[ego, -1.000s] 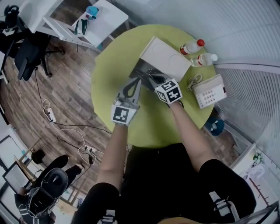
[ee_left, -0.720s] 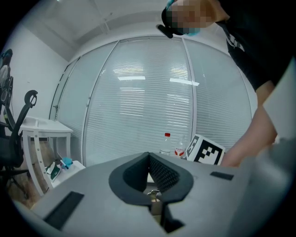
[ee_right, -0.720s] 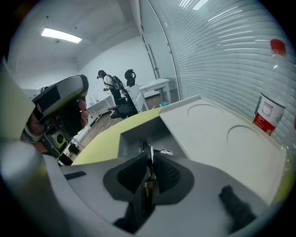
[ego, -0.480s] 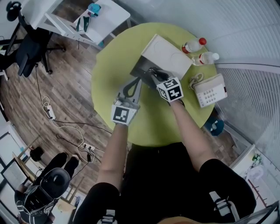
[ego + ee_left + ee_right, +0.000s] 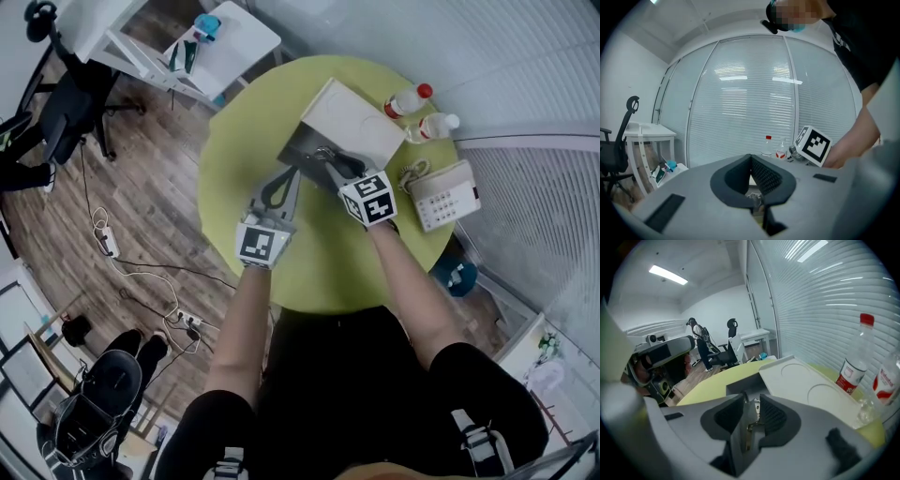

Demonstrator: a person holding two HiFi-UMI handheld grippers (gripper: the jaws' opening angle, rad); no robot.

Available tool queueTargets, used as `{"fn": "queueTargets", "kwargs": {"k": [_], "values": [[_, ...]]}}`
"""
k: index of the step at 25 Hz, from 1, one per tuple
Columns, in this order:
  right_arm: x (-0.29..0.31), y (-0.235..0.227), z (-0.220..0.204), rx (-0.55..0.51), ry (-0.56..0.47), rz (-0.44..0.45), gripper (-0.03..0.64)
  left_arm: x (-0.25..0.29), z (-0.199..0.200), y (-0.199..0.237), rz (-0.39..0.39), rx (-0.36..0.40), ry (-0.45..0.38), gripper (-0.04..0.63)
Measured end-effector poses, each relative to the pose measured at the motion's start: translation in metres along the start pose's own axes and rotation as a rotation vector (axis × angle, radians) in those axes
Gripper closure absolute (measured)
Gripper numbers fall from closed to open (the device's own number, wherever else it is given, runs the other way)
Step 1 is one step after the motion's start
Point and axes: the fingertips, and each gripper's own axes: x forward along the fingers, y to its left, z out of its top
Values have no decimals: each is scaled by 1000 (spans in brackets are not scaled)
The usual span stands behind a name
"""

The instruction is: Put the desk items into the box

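Note:
A grey box [image 5: 302,148] stands open on the round yellow-green table [image 5: 239,131], its white lid [image 5: 356,122] folded back toward the blinds. My right gripper [image 5: 330,161] reaches over the box's near edge. Its jaws are opening and the pads stand apart in the right gripper view [image 5: 752,411]. A small metallic bit shows in the gap, and I cannot tell what it is. My left gripper [image 5: 287,174] rests beside the box's left corner. Its jaws meet at the tip [image 5: 751,161], with nothing seen between them. The box's contents are hidden.
Two clear bottles [image 5: 408,100] [image 5: 429,127] with red and white caps stand behind the lid. A white desk phone [image 5: 445,195] lies at the table's right edge. A white side table [image 5: 220,42] and office chairs stand on the wooden floor to the left.
My right gripper has drifted slightly to the right over the box's near edge. The left gripper has stayed where it was.

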Motion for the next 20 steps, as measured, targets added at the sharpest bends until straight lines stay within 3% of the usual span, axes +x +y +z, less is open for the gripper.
{"fn": "queueTargets", "kwargs": {"k": [8,20], "values": [[-71,25,41,-86,-146,25,508,-16,33,-23,20,22,-7,586],[-214,90,100,-254,-415,157,520,-53,113,-95,-22,62,-35,586]]}}
